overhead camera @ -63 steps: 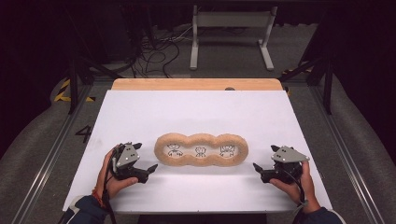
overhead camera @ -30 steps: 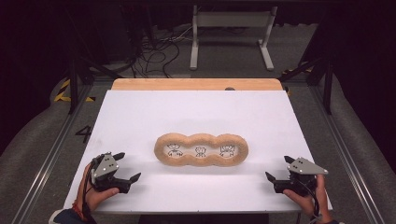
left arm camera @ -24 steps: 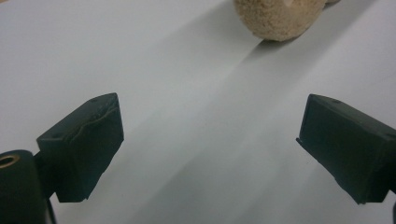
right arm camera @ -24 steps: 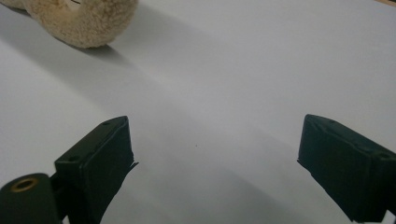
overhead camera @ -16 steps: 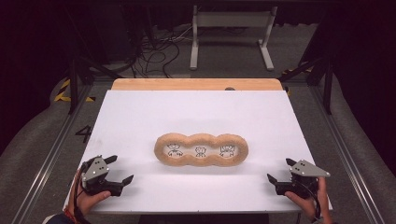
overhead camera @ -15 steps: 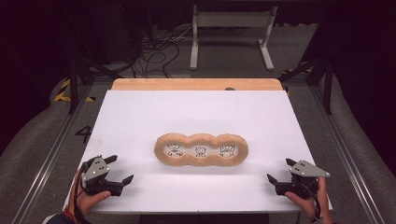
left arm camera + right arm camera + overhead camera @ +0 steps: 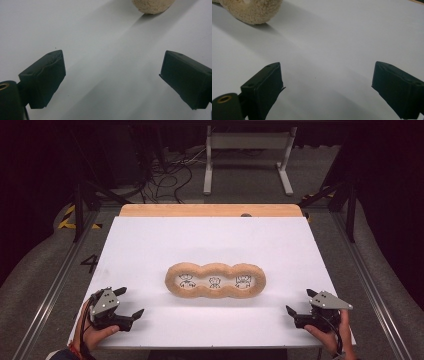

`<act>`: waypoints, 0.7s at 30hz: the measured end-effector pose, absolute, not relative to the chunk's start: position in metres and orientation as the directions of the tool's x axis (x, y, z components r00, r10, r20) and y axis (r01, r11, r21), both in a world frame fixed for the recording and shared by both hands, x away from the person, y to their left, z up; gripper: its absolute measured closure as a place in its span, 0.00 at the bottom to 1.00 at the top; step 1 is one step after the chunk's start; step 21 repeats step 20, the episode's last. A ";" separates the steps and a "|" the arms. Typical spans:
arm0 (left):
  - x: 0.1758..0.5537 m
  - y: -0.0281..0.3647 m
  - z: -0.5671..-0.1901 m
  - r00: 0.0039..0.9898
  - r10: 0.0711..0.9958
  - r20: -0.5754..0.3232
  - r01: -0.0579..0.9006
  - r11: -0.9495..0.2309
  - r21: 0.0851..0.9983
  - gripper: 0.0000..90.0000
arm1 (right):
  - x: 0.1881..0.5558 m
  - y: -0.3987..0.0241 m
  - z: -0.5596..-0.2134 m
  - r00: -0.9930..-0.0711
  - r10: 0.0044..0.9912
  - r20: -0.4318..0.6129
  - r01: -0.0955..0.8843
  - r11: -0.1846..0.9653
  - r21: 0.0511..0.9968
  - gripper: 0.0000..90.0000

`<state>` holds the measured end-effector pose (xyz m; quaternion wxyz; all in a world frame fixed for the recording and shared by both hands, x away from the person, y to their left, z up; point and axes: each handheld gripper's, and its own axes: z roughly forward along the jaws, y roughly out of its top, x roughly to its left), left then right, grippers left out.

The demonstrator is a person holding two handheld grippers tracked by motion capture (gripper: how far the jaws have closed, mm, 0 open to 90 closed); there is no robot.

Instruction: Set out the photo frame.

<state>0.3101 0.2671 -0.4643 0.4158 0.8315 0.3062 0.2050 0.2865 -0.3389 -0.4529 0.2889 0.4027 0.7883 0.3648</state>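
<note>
Left gripper parked at near-left table edge, jaws spread, nothing held. Right gripper parked near-right, jaws likewise spread, empty. Fuzzy tray laid mid-table, well apart from both, untouched. Judged: work either finished or not yet begun; nothing in hand.

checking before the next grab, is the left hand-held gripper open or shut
Open. The left hand-held gripper has its two black jaws spread wide with bare white table between them, holding nothing; the fuzzy tan frame lies apart.
</note>
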 end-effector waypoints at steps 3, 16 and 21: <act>0.310 0.268 -0.463 0.726 0.682 0.086 0.335 -0.460 0.822 0.07 | 0.287 -0.339 -0.453 -0.508 0.846 -0.160 0.425 0.407 0.808 0.10; 0.312 0.269 -0.461 0.717 0.692 0.085 0.329 -0.443 0.834 0.08 | 0.291 -0.344 -0.455 -0.492 0.862 -0.119 0.452 0.370 0.812 0.11; 0.310 0.271 -0.459 0.710 0.700 0.078 0.325 -0.425 0.845 0.08 | 0.291 -0.344 -0.454 -0.477 0.871 -0.119 0.457 0.362 0.813 0.11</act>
